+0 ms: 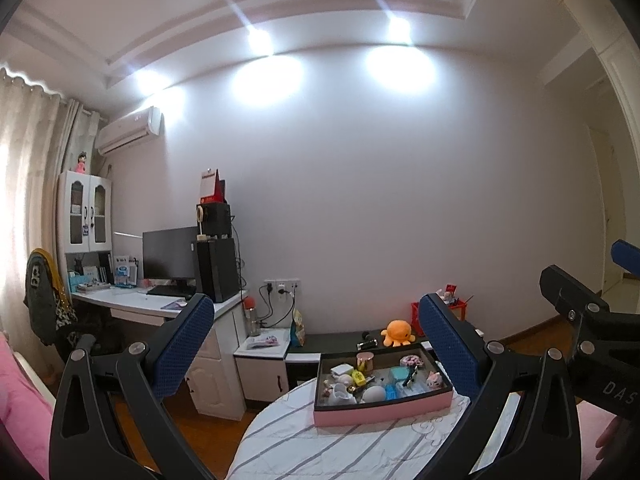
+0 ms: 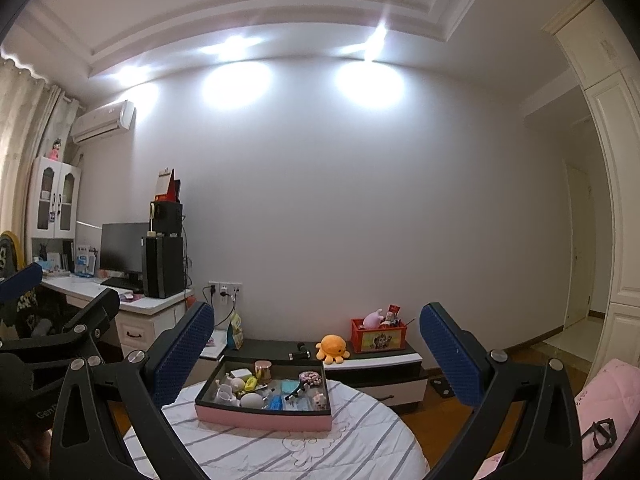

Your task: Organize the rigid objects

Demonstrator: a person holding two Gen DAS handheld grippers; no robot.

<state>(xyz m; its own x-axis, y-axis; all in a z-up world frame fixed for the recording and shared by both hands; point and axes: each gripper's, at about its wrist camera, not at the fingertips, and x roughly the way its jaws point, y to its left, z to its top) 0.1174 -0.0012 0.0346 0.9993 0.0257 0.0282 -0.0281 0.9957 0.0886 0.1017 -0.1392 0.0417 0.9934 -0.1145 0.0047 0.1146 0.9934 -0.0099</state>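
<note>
Pink-sided and black-rimmed, the tray (image 1: 382,414) sits on the round surface (image 1: 320,448), which wears a white cloth with grey stripes. It is a shallow rectangular box whose long axis runs left to right across both views, one long pink wall facing the cameras. In the right wrist view the tray (image 2: 264,418) looks slightly turned, its right end nearer the camera.

Inside lie small rigid things, crowded together: a copper-coloured cup (image 1: 365,360) upright at the back, a white block (image 1: 342,370) left of it, a yellow item (image 1: 359,379), a white pitcher (image 1: 340,394) at the front left, a white egg shape (image 1: 374,393), a teal box (image 1: 398,374) and a small pink figure (image 1: 434,380) toward the right end. A black clip (image 1: 410,376) lies slantwise near the middle.

Both tools hang in the air short of the tray, touching nothing. The left gripper (image 1: 316,344) has its jaws spread wide and empty; the right gripper (image 2: 316,352) likewise stands wide apart with nothing between its blue pads (image 2: 182,354).

Beyond, an orange plush octopus (image 2: 332,346) sits on a low cabinet (image 2: 372,364) beside a red crate (image 2: 378,338).
</note>
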